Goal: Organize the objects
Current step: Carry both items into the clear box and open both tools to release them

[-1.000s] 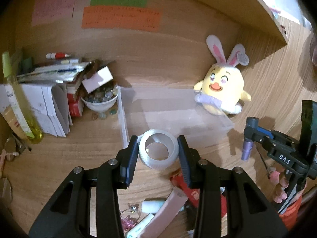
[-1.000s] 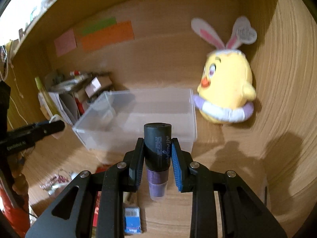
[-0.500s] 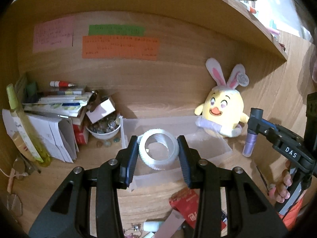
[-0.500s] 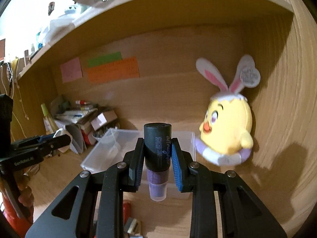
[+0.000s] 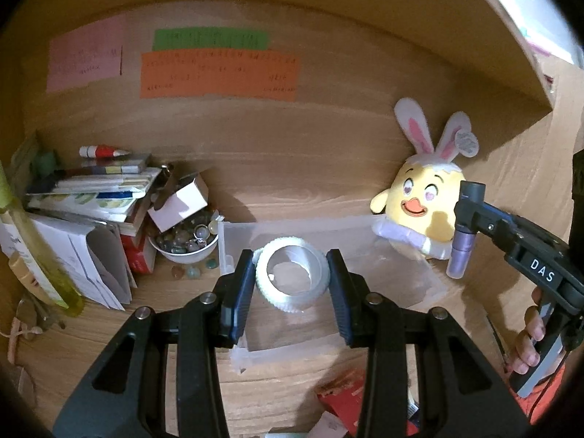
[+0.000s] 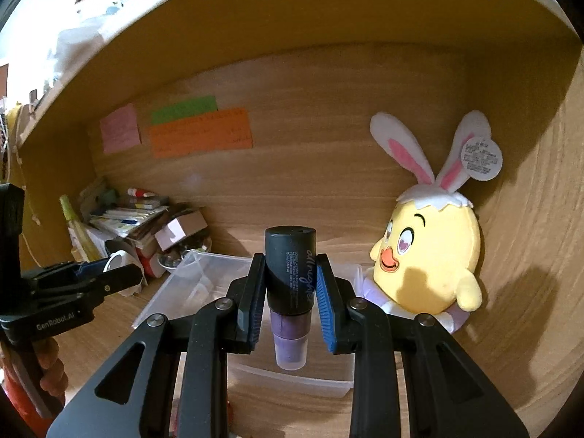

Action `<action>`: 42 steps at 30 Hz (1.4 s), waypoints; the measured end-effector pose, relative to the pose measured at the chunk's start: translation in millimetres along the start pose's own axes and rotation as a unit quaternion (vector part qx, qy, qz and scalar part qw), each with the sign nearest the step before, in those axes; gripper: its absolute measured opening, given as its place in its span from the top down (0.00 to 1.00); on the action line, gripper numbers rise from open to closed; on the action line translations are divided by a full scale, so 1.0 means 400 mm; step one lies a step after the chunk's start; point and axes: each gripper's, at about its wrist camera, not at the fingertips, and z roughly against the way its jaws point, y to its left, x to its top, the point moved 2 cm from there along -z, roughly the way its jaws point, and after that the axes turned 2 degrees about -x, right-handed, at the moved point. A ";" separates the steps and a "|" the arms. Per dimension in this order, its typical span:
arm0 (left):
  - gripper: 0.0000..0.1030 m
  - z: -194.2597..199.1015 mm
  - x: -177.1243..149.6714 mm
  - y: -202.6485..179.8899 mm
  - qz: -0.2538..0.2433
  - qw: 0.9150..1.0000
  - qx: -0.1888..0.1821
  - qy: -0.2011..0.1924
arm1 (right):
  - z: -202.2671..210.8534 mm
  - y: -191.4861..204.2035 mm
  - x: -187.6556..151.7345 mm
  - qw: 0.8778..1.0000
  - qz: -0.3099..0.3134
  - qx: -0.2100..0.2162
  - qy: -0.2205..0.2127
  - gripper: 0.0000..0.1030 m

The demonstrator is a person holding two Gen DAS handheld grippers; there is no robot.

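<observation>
Centre frame, left view: left hand-held gripper (image 5: 291, 281) clamps a white tape roll (image 5: 291, 279) above the clear plastic bin (image 5: 408, 284) on the tabletop (image 5: 109, 332). Centre frame, right view: right hand-held gripper (image 6: 288, 299) grips a purple bottle (image 6: 290, 294) by its black cap, over the same bin.

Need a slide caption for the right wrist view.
Right claw grips a black-capped purple tube above the clear bin, beside a plush chick.

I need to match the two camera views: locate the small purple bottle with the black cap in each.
Left wrist view: the small purple bottle with the black cap hangs at far right, beside the yellow plush chick with bunny ears.
Right wrist view: bottle at centre.
Shared landmark: the clear plastic bin.
</observation>
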 end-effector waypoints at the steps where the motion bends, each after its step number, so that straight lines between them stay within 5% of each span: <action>1: 0.62 -0.010 -0.001 0.003 0.001 1.000 0.002 0.004 | -0.008 -0.001 -0.002 1.000 0.000 -0.001 0.003 0.77; 23: 0.62 -0.195 -0.061 0.020 -0.003 0.997 0.017 0.073 | -0.170 -0.024 -0.081 0.996 0.023 -0.044 0.080 0.77; 42: 0.62 -0.254 -0.093 0.002 -0.027 0.993 0.019 0.111 | -0.260 0.049 -0.144 0.983 0.092 -0.076 0.137 0.77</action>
